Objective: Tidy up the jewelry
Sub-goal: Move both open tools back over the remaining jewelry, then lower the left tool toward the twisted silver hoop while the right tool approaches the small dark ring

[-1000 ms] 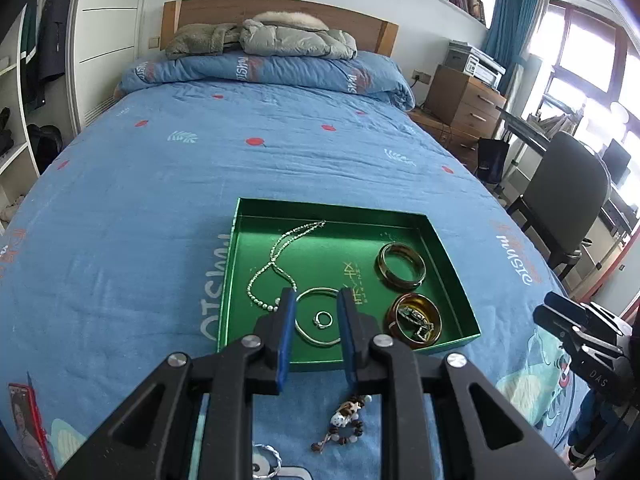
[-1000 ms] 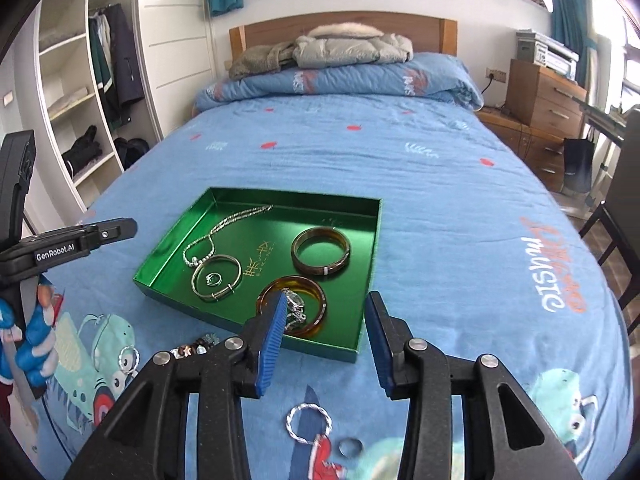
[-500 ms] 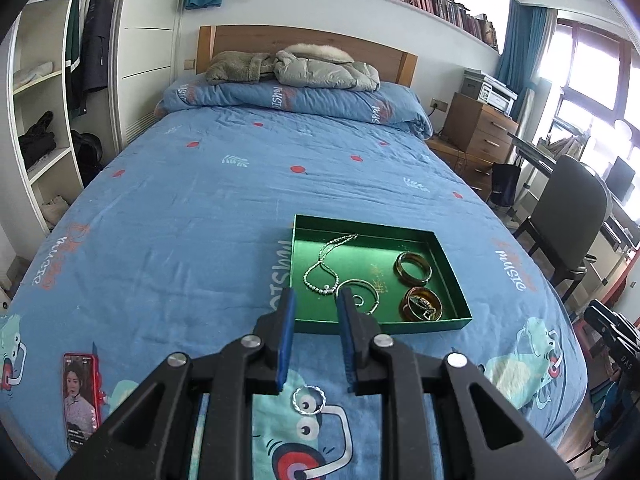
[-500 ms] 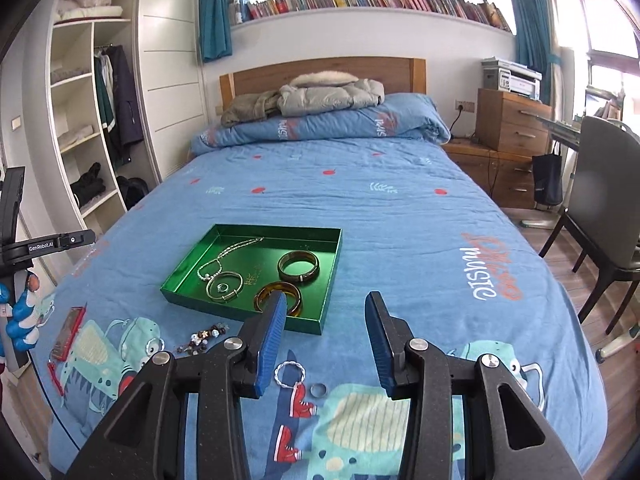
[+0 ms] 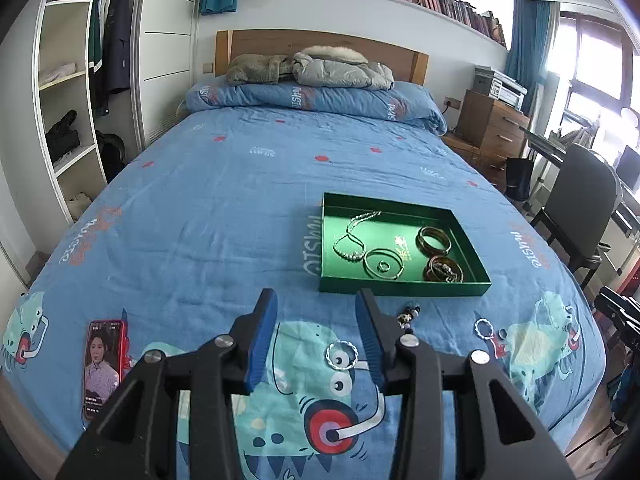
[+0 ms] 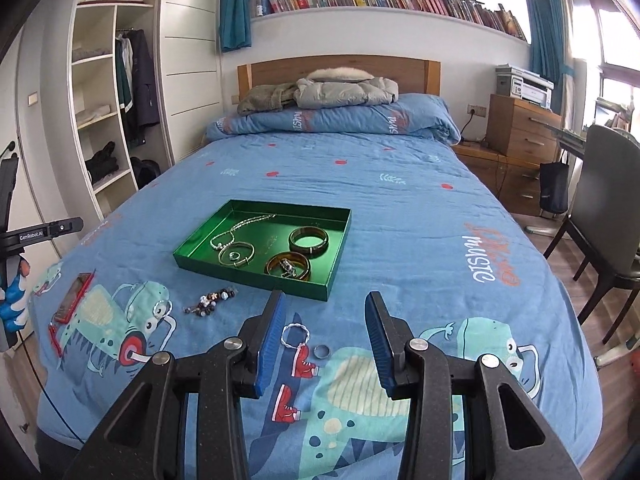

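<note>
A green tray (image 5: pixel 404 290) (image 6: pixel 256 278) lies on the blue bed, holding a chain necklace (image 5: pixel 352 236), a thin bangle with a ring inside it (image 5: pixel 383 265) and two brown bangles (image 5: pixel 434 240). On the bedspread in front of it lie a beaded bracelet (image 6: pixel 210 299) (image 5: pixel 408 314), two twisted silver rings (image 5: pixel 341 354) (image 6: pixel 295 335) and a small plain ring (image 6: pixel 321 351). My left gripper (image 5: pixel 316 316) is open and empty, well short of the tray. My right gripper (image 6: pixel 325 308) is open and empty above the loose rings.
A red phone (image 5: pixel 102 364) lies on the bed at the near left. A wardrobe with open shelves (image 5: pixel 68 92) stands on the left. A dark chair (image 6: pixel 608 216) and a wooden dresser (image 6: pixel 520 132) stand on the right. Jackets are piled at the headboard (image 5: pixel 316 70).
Both grippers have pulled back and up from the tray, which now looks smaller and farther. The left gripper's jaws have opened wide; the right's opened somewhat wider.
</note>
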`<state>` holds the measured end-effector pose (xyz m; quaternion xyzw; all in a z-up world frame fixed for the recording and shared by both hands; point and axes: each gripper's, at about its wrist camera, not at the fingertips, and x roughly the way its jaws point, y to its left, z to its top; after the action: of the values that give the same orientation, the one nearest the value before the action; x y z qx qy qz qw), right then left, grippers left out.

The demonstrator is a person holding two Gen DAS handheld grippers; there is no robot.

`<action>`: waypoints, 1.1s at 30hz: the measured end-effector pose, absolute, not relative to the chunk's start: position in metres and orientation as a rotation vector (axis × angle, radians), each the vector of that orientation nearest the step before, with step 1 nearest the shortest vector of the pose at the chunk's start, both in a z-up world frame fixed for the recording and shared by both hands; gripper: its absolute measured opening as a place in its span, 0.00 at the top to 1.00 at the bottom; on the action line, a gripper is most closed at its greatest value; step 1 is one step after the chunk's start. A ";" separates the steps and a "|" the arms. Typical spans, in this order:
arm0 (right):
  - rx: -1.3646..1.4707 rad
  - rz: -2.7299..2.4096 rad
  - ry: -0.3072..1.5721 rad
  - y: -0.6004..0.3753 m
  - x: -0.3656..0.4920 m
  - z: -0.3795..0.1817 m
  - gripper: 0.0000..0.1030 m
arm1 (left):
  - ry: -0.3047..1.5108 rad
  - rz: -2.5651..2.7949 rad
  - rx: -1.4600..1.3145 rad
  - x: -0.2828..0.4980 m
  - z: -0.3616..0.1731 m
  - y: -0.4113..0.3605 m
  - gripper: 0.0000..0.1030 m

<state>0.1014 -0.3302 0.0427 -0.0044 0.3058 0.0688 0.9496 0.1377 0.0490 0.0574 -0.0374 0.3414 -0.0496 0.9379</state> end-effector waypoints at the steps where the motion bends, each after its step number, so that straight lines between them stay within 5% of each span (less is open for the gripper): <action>1: -0.003 0.144 0.631 -0.331 0.103 0.037 0.60 | 0.703 -0.097 -0.072 0.137 0.051 0.047 0.62; 19: -0.005 0.222 0.782 -0.325 0.149 -0.062 0.60 | 0.824 -0.066 -0.060 0.149 -0.062 0.012 0.49; 33: -0.085 0.276 0.849 -0.317 0.179 -0.102 0.61 | 0.916 -0.058 0.009 0.186 -0.110 -0.015 0.48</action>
<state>0.1786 -0.3168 -0.1023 -0.0413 0.4105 0.1336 0.9011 0.1865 -0.0155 -0.1097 0.0044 0.4419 -0.0281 0.8966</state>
